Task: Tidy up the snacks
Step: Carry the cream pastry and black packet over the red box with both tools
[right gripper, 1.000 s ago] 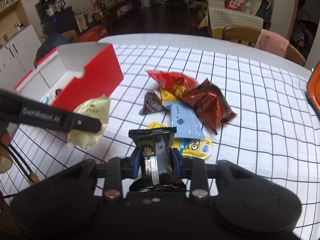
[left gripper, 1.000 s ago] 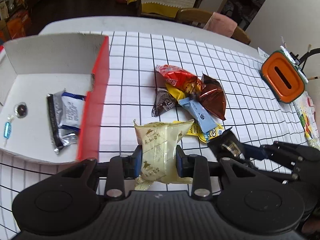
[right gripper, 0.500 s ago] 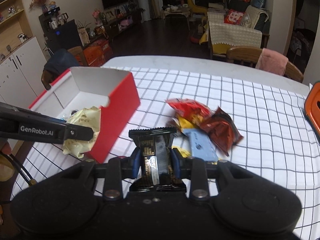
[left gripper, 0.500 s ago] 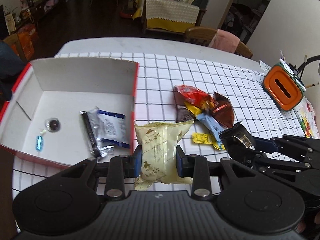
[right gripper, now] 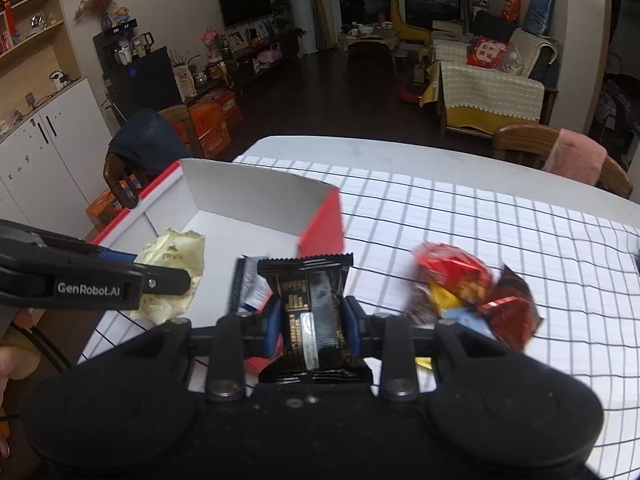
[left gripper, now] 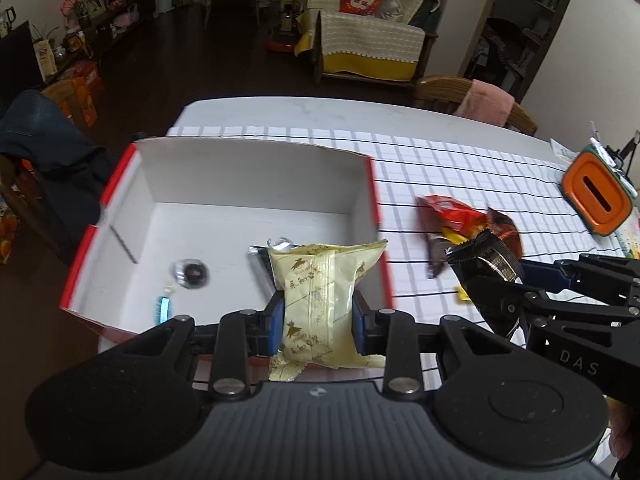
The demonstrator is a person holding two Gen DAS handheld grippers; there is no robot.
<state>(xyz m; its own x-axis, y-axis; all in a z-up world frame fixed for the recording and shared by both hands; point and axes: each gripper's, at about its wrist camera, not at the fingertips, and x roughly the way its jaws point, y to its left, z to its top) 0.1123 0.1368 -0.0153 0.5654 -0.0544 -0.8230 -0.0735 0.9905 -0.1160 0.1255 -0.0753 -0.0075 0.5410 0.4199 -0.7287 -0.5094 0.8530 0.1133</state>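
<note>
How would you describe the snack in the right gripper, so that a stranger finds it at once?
Start at the red box on the checked tablecloth. Just before its near corner, the right gripper pinches a black packet. Only it has gold print; the other held snack is pale yellow.

Our left gripper (left gripper: 319,314) and right gripper (right gripper: 311,326) are matte black, with blue pads inside the jaws, silver screws just behind them, ribbed housings further back, and white "GenRobot.AI" lettering along one finger.

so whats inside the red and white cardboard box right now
Inside the red and white cardboard box: a small dark round sweet, a blue wrapped candy, and a silver-blue packet, mostly hidden behind the held pale yellow pastry packet.
</note>
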